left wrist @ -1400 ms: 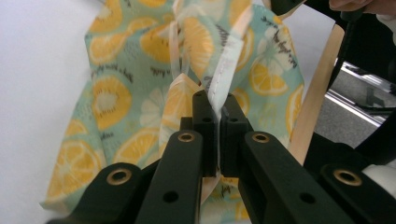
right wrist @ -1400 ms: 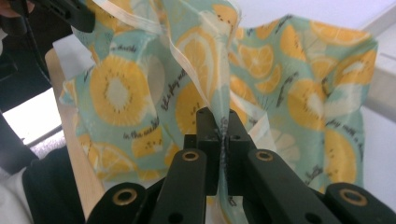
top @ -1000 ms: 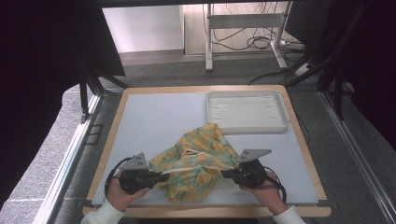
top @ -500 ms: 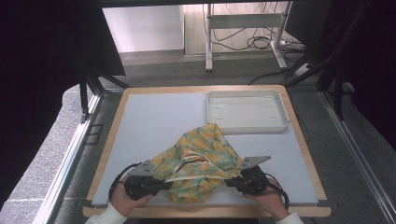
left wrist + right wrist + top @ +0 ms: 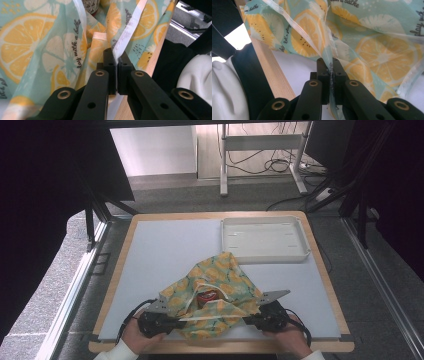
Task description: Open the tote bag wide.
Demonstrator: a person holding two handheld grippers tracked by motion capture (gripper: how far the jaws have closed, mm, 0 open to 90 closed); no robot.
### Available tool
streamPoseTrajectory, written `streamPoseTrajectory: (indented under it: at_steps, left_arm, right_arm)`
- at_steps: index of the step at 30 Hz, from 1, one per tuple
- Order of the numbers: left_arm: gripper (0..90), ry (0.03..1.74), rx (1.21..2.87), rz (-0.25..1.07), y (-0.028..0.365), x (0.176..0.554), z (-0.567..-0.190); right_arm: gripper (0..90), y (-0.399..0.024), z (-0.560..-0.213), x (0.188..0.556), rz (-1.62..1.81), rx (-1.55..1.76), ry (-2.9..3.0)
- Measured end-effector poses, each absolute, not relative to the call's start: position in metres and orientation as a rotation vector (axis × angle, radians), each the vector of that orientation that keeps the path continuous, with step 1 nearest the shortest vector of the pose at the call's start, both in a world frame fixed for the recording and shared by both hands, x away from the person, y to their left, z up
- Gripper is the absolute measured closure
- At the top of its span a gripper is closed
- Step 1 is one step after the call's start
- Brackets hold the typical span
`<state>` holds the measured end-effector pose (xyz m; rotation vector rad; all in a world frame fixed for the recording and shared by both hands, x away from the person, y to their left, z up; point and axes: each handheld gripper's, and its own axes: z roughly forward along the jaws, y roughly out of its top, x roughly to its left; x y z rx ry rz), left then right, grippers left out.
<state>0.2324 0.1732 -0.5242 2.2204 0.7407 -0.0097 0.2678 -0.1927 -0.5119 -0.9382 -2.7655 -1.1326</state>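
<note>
On the surface, near its front edge, a lemon-print bag lies opened, something red inside. Left gripper and right gripper each have jaws clamped on its rim. White tray sits empty; unloading probably remains.

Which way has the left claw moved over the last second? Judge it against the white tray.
Yes. The left claw, shut on the lemon-print cloth, has drawn back from the white tray toward the table's near wooden edge.
</note>
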Motion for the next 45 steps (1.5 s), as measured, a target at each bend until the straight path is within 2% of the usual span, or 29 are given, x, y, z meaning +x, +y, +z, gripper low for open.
streamPoseTrajectory:
  at_steps: [15,16,18,19,20,21,22,23,25,29,34,37,45]
  left_arm:
    - [87.8,0.77,2.252,-0.032,0.171,0.238,-0.533]
    - [86.7,0.771,2.25,-0.03,0.171,0.238,-0.533]
    - [80.6,0.767,2.244,-0.012,0.171,0.236,-0.531]
    - [72.5,0.749,2.244,0.007,0.171,0.234,-0.528]
    - [68.6,0.749,2.244,0.007,0.171,0.234,-0.528]
    - [68.6,0.745,2.231,0.013,0.171,0.232,-0.526]
    - [60.2,0.739,2.224,0.024,0.171,0.231,-0.523]
    - [60.2,0.729,2.218,0.035,0.172,0.23,-0.52]
    - [52.6,0.72,2.194,0.043,0.175,0.228,-0.514]
    - [47.7,0.716,2.134,0.061,0.181,0.225,-0.501]
    - [46.3,0.721,2.061,0.098,0.189,0.225,-0.486]
    - [46.4,0.79,2.016,0.144,0.194,0.233,-0.479]
    - [47.6,0.88,1.988,0.189,0.195,0.256,-0.478]
  right_arm:
    - [86.6,-0.196,-0.516,0.266,-1.104,-0.95,-2.777]
    - [85.1,-0.195,-0.517,0.266,-1.105,-0.951,-2.779]
    - [75.4,-0.194,-0.516,0.265,-1.119,-0.934,-2.789]
    - [66.4,-0.192,-0.513,0.262,-1.136,-0.895,-2.813]
    - [66.4,-0.192,-0.513,0.262,-1.136,-0.895,-2.813]
    - [61.9,-0.192,-0.511,0.261,-1.144,-0.887,-2.817]
    - [55.2,-0.192,-0.505,0.26,-1.187,-0.881,-2.815]
    - [55.2,-0.192,-0.505,0.26,-1.187,-0.881,-2.815]
    - [49.5,-0.198,-0.498,0.258,-1.248,-0.901,-2.792]
    - [44.9,-0.208,-0.489,0.257,-1.32,-0.945,-2.772]
    - [43.2,-0.215,-0.48,0.258,-1.391,-0.974,-2.757]
    - [43.2,-0.215,-0.473,0.263,-1.437,-1.009,-2.759]
    - [43.3,-0.205,-0.47,0.285,-1.455,-1.071,-2.778]
